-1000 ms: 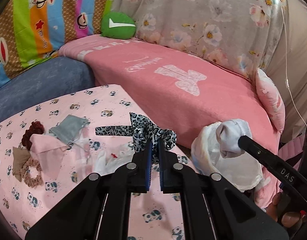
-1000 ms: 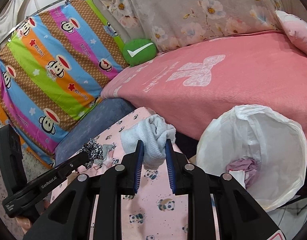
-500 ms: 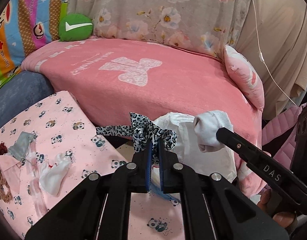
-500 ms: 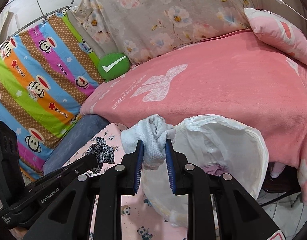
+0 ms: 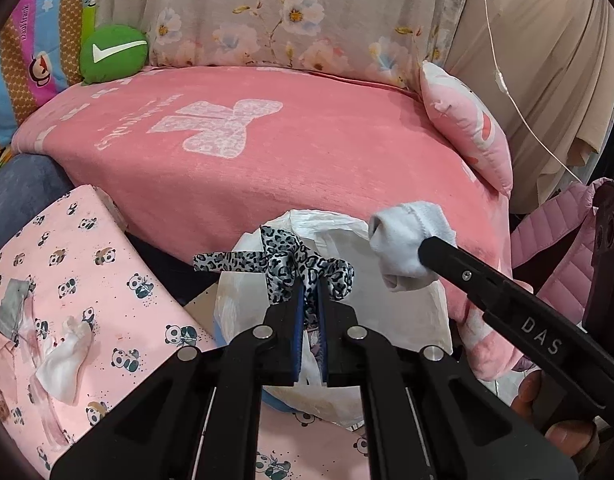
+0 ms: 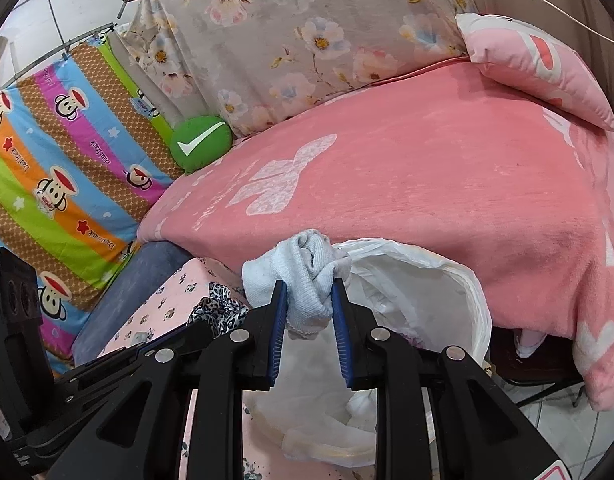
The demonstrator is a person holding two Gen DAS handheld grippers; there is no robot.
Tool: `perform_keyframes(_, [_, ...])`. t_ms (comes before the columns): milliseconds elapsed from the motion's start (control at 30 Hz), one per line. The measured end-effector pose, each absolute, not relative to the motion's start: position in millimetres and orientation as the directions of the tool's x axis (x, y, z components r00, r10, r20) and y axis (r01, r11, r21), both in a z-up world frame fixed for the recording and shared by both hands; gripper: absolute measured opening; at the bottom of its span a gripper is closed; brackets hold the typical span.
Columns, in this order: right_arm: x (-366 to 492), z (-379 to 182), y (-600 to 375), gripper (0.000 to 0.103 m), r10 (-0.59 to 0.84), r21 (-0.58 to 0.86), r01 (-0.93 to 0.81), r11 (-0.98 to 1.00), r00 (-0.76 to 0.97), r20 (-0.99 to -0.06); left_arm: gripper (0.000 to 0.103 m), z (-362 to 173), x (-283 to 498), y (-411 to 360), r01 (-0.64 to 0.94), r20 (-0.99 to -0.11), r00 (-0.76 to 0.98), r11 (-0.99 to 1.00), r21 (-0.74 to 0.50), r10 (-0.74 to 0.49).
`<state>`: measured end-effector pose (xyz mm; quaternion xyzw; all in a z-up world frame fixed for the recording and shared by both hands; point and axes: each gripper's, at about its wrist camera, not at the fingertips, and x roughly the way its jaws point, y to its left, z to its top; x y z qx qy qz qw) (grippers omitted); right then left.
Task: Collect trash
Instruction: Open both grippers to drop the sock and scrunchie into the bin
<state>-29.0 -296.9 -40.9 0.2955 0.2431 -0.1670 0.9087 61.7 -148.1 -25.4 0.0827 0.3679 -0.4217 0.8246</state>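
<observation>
Left gripper clamped on leopard-print ribbon, right gripper gripping pale sock, both over white bag-lined bin.

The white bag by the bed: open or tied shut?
Open. The white bag's rim gapes wide in the right wrist view, and crumpled scraps show inside it.

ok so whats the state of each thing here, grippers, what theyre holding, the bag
left gripper: shut on leopard-print scrunchie
right gripper: shut on white sock
white trash bag: mouth open, some trash inside
leopard-print scrunchie: gripped, lifted
white sock: bunched, lifted at the bag's rim
</observation>
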Motion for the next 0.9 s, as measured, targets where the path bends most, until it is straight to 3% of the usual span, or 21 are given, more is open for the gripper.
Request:
perform_keyframes(67, [-29.9, -40.9, -297.6, 0.027, -0.166, 0.454, 0.453, 0.767, 0.824, -0.541, 0.009, -25.9, 60.4, -149.5, 0.762, -0.673, 0.370, 0.624, -0.174, -0.640])
perform_keyframes(133, [-32.1, -40.6, -298.7, 0.028, -0.184, 0.452, 0.466, 0.760, 0.823, -0.538, 0.017, -26.8, 58.4, -150.2, 0.760, -0.675, 0.382, 0.630, -0.158, -0.631])
perform_keyframes(200, [-34.2, -39.8, -299.6, 0.034, -0.190, 0.461, 0.470, 0.752, 0.826, -0.531, 0.058, -27.1, 56.7, -149.1, 0.746, -0.675, 0.415, 0.653, -0.130, -0.609])
perform_keyframes(233, [-34.9, -39.8, -299.8, 0.036, -0.195, 0.461, 0.473, 0.751, 0.826, -0.530, 0.064, -26.1, 55.8, -147.1, 0.738, -0.667, 0.436, 0.664, -0.118, -0.603])
perform_keyframes(900, [-18.9, -30.9, -251.4, 0.043, -0.124, 0.410, 0.391, 0.824, 0.831, -0.543, 0.065, -22.8, 78.8, -65.6, 0.571, -0.653, 0.554, 0.806, -0.154, -0.517])
